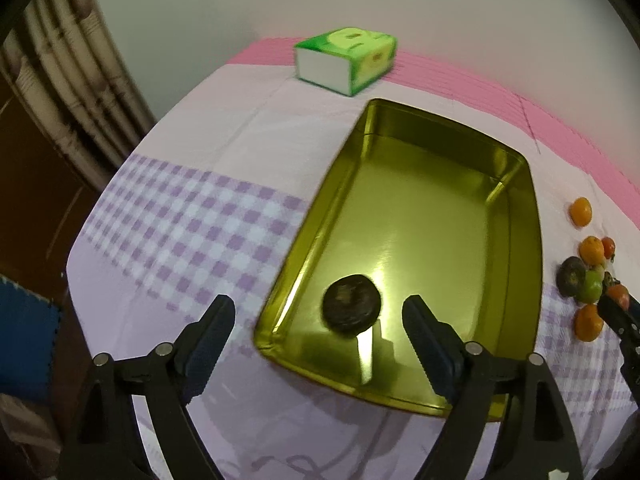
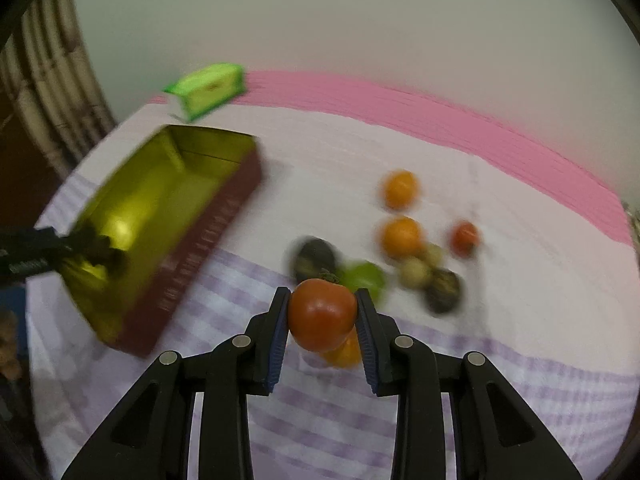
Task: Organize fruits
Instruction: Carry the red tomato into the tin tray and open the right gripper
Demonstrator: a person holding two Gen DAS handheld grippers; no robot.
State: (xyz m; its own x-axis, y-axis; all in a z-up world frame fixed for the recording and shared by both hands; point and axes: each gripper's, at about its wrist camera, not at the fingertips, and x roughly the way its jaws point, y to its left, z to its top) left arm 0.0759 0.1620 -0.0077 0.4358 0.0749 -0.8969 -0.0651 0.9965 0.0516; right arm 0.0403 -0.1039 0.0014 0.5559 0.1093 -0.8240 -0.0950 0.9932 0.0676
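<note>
The left gripper [image 1: 320,312] stands wide open and holds nothing, above a dark round fruit [image 1: 351,304] lying at the near end of the gold tin tray [image 1: 516,184]. The right gripper [image 2: 322,312] is clamped on a red tomato [image 2: 322,314], carried above the table. So one fruit is placed and one is on its way, by my reading; several oranges [image 2: 401,237], a green fruit [image 2: 366,278] and other dark ones wait in a cluster beside the tray. A lilac checked tablecloth [image 1: 192,208] covers the table, a green tissue box [image 1: 346,58] sits near the pale wall, and a curtain [image 1: 60,80] hangs left.
</note>
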